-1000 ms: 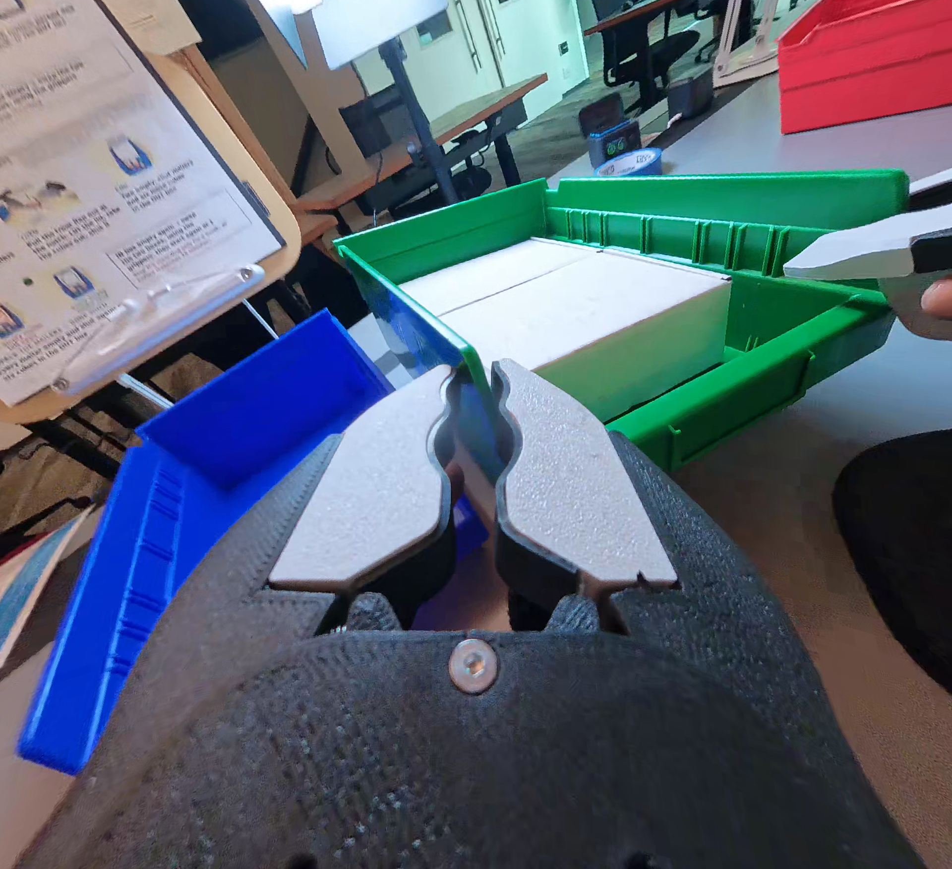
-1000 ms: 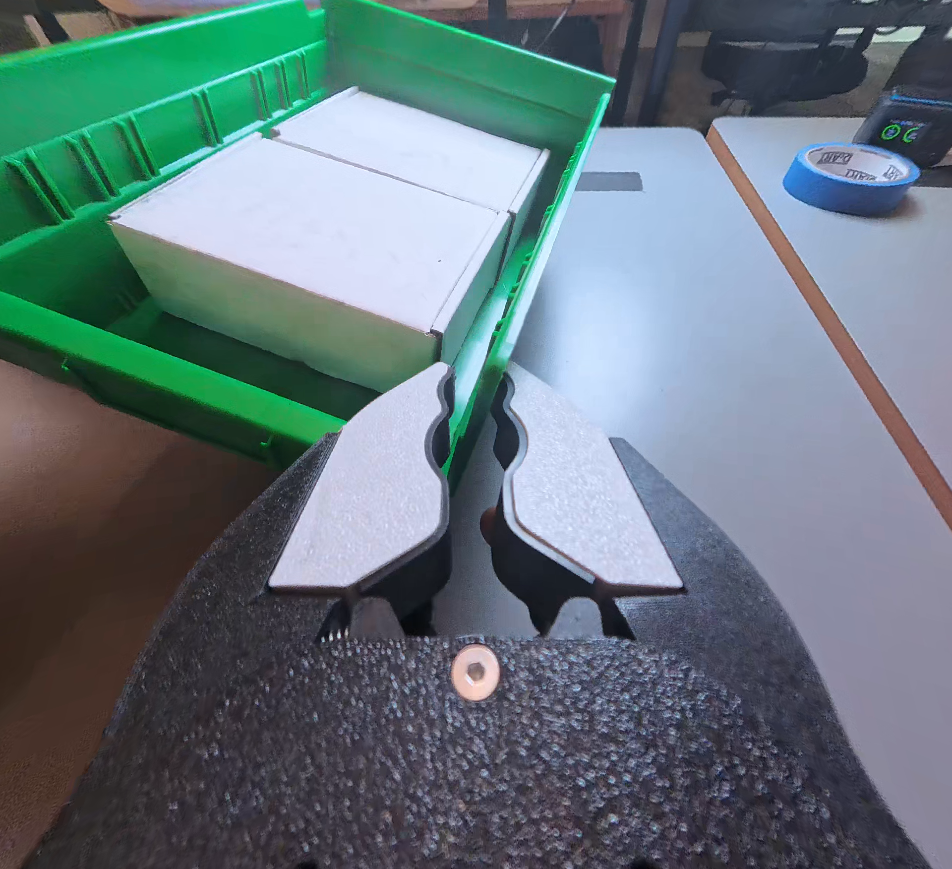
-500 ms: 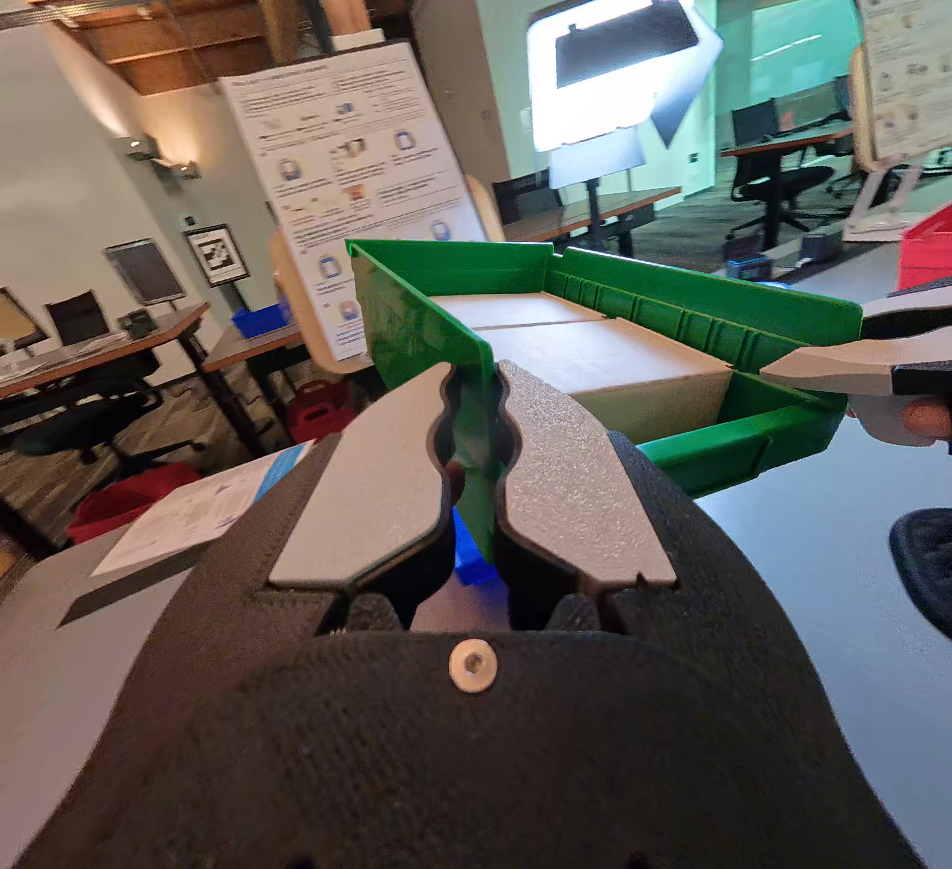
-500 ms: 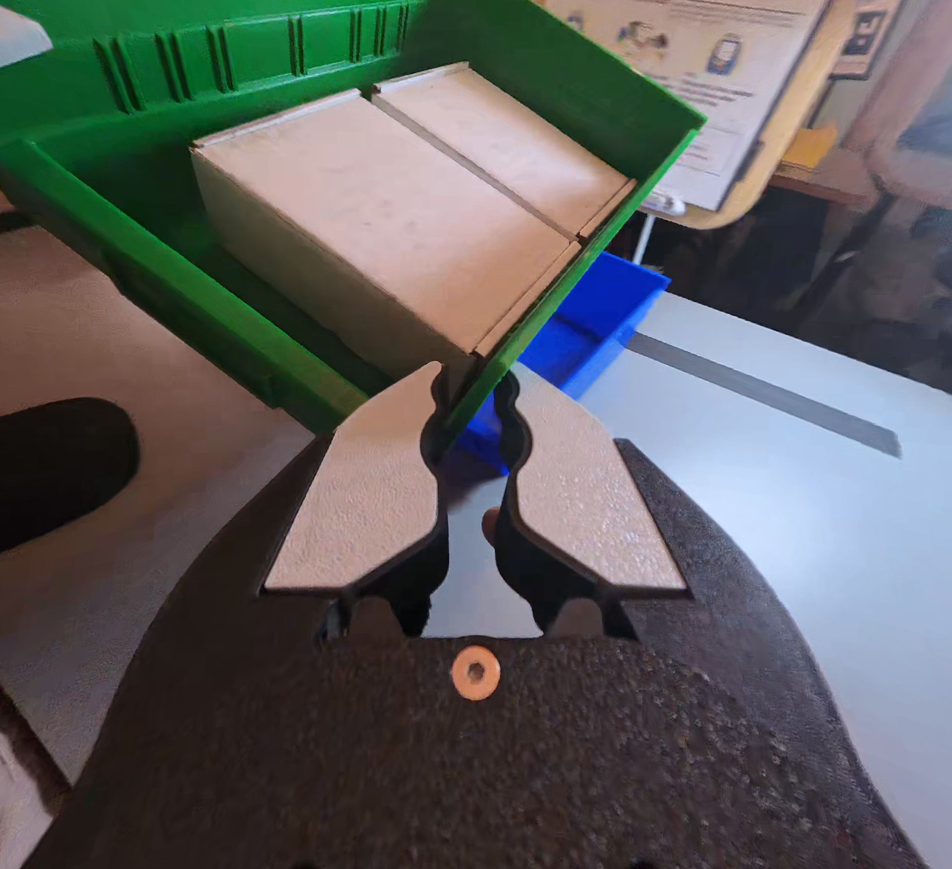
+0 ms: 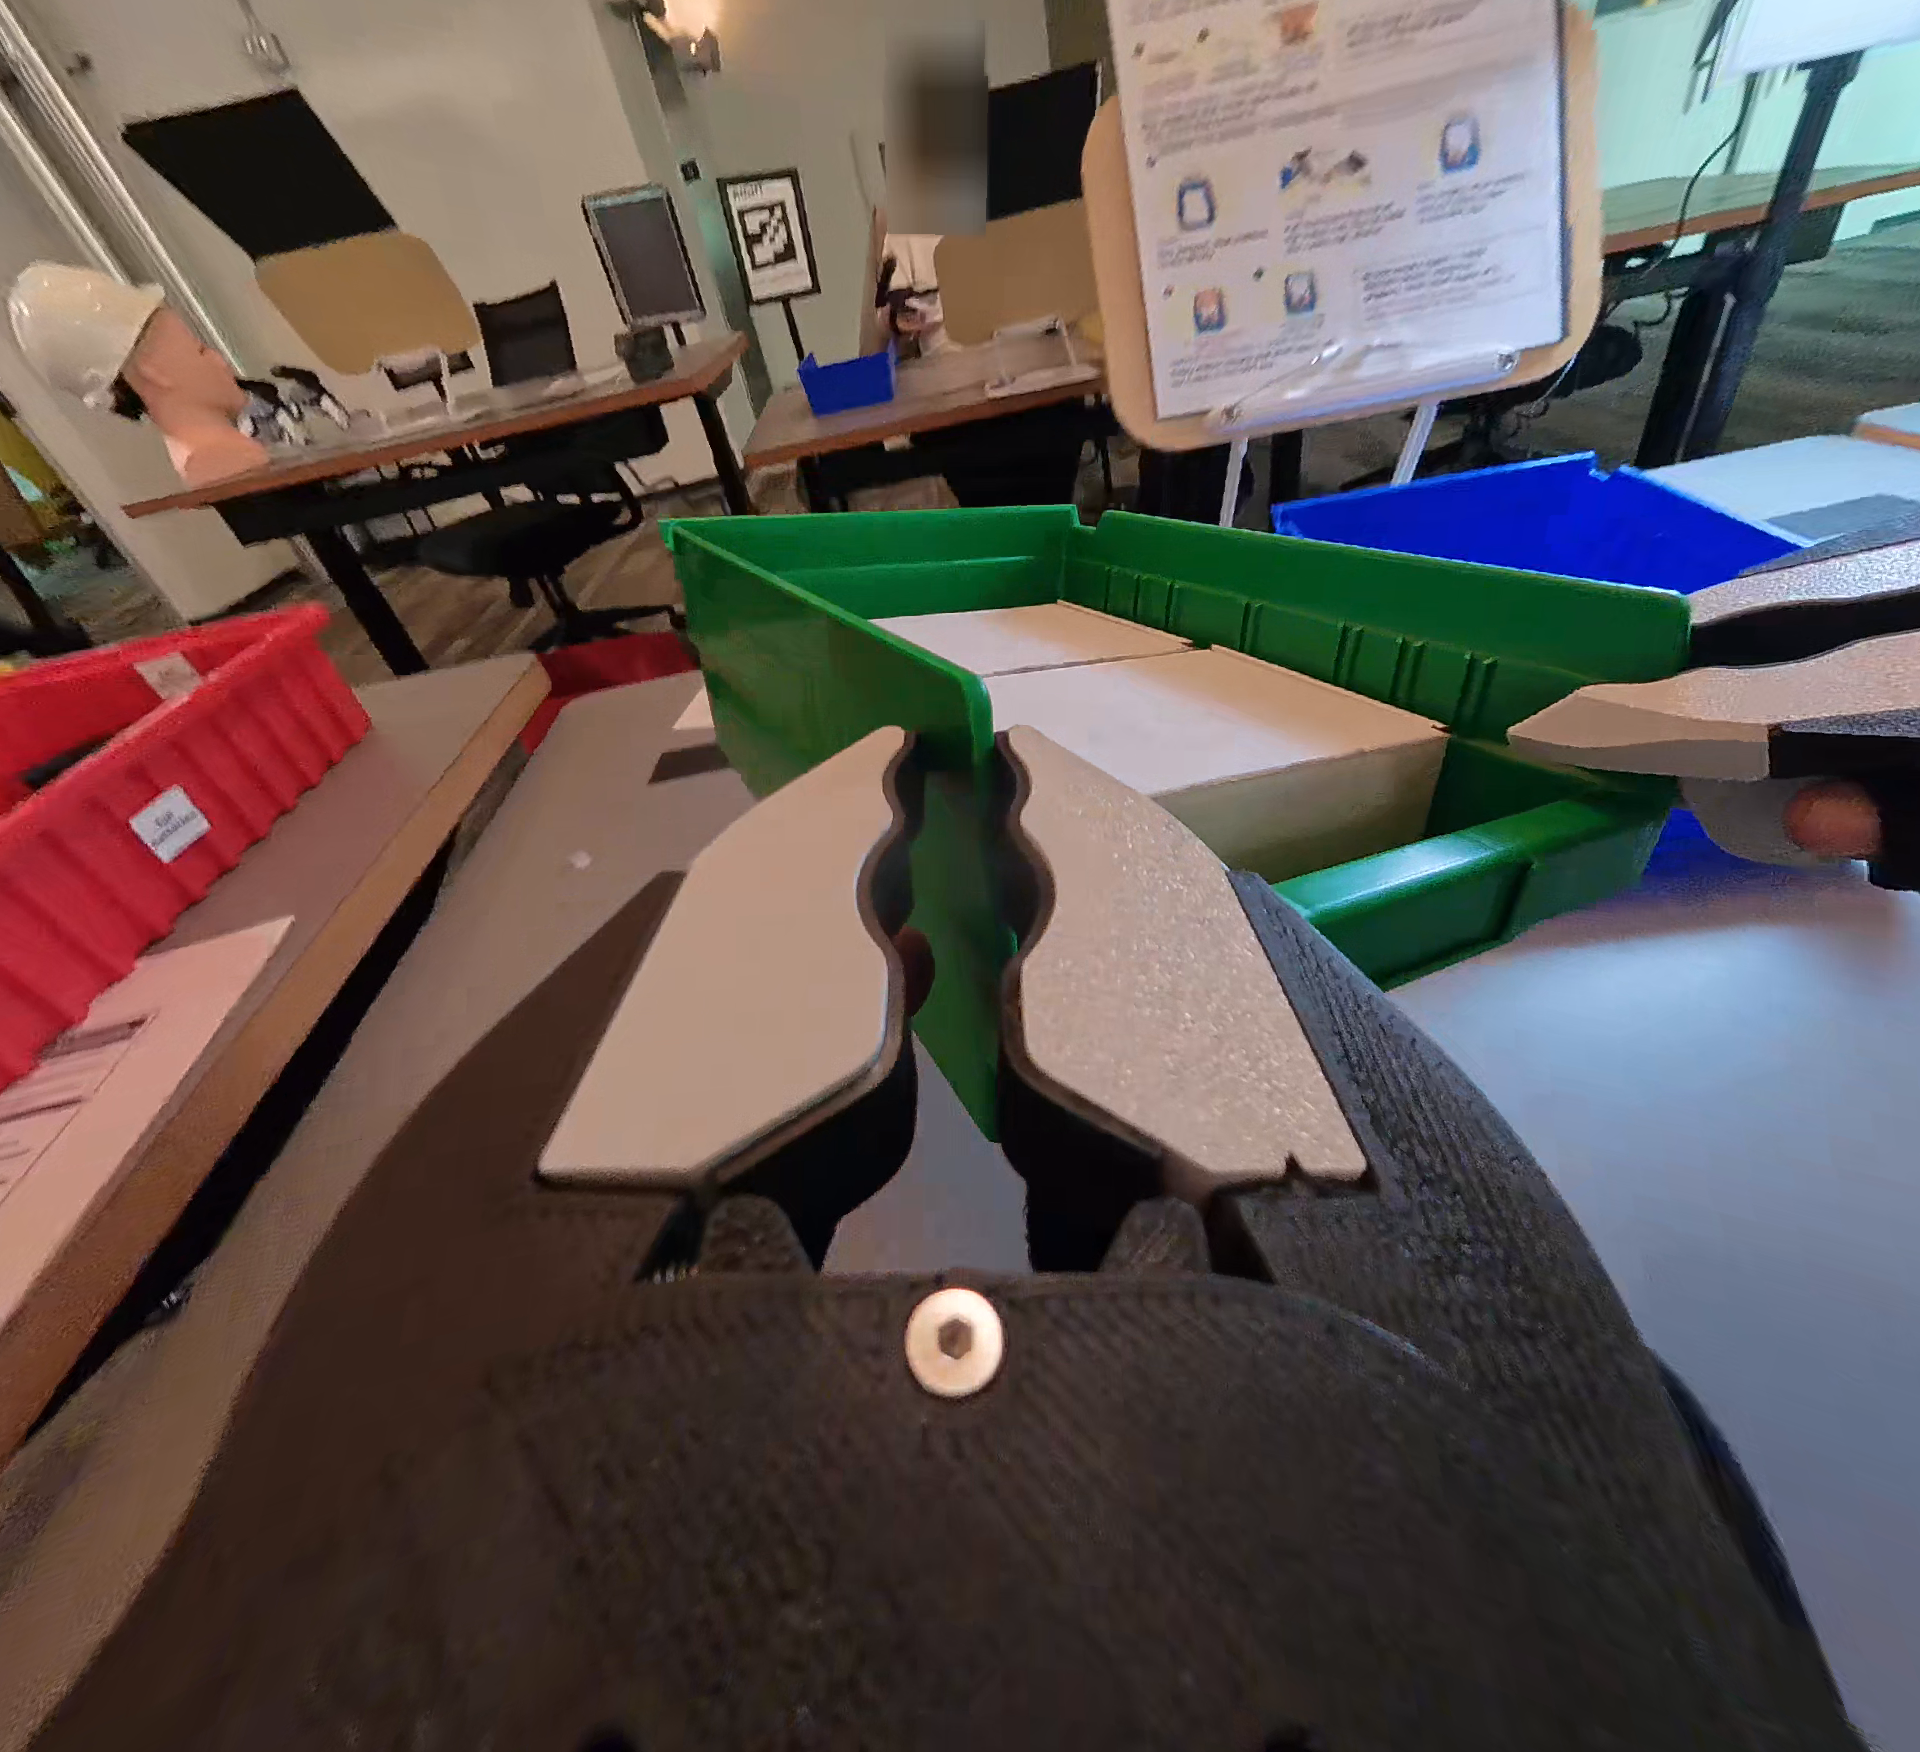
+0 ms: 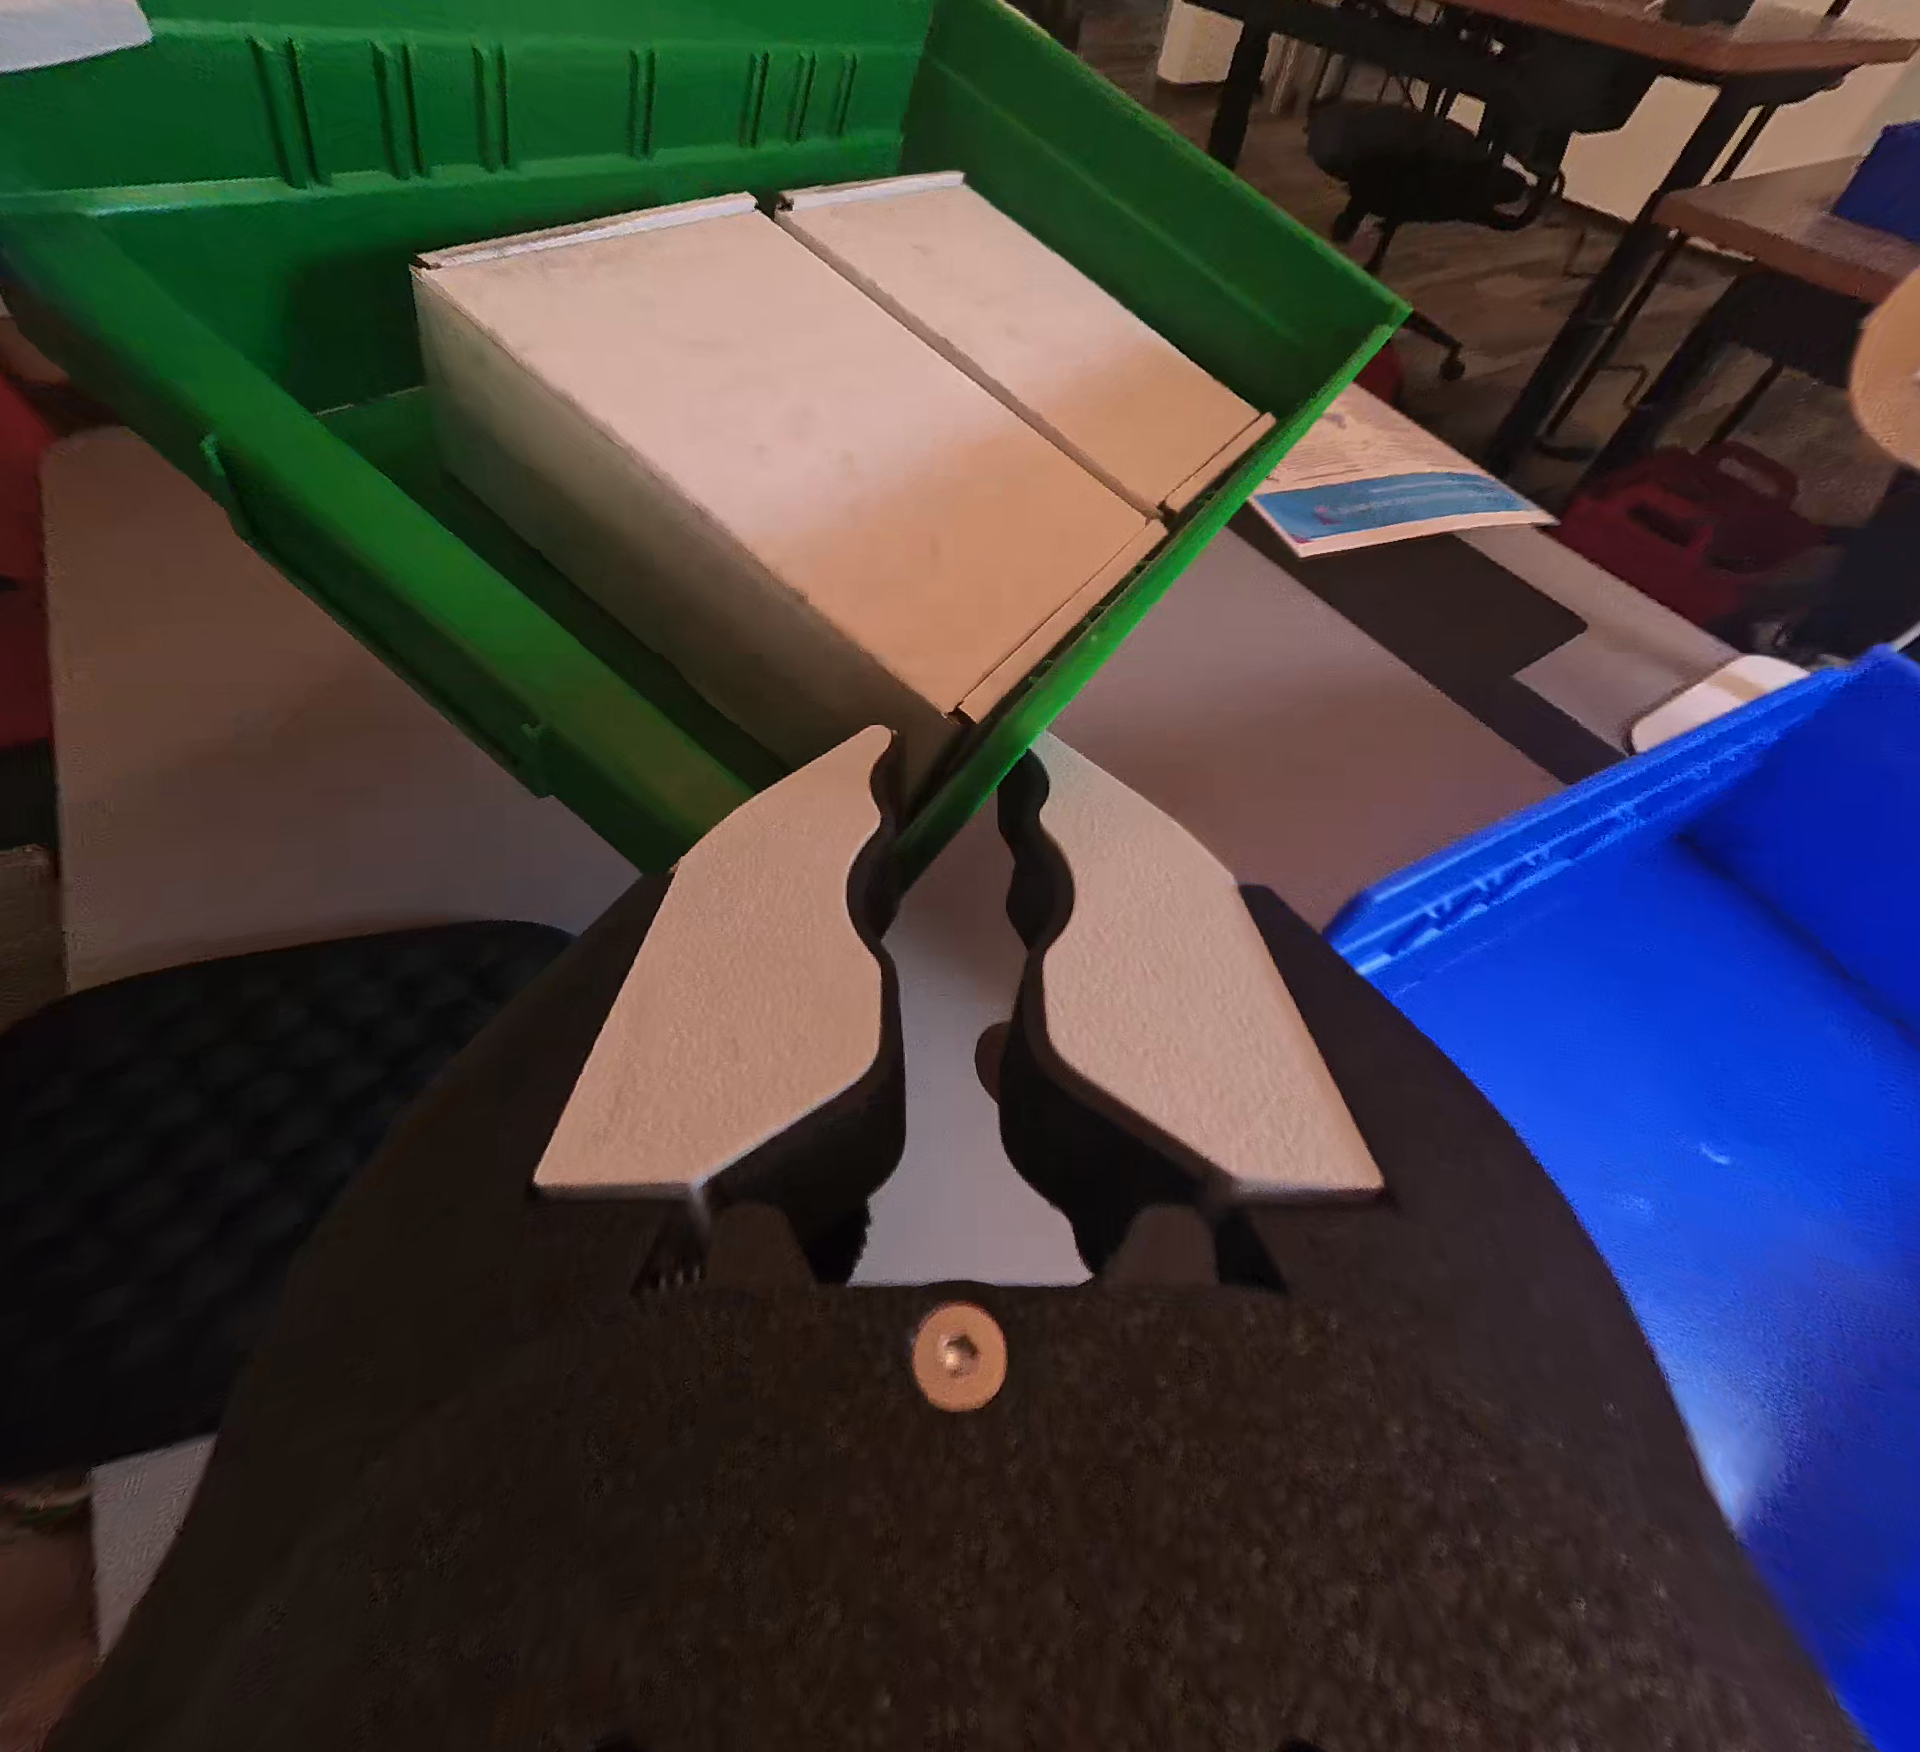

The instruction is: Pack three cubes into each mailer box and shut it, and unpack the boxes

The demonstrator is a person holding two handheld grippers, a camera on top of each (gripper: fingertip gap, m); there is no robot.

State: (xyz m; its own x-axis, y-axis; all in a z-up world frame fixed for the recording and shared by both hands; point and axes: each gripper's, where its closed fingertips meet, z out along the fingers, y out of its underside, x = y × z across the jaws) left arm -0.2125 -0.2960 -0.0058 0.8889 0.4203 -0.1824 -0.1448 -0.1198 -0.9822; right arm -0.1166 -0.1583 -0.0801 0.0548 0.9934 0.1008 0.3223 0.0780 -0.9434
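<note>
Stiff green bin [image 5: 831, 663] pinched by both grippers [image 5: 951, 757] [image 6: 945, 767] at opposite side walls, two shut boxes [image 6: 790, 455] inside likely sliding if tilted.

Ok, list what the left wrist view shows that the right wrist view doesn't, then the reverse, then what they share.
Left wrist view only: the red bin, the instruction board, and the right gripper at the bin's far end wall.

Right wrist view only: a black mat on the table and a leaflet.

Both: the green bin with two closed white mailer boxes, and the blue bin.
</note>
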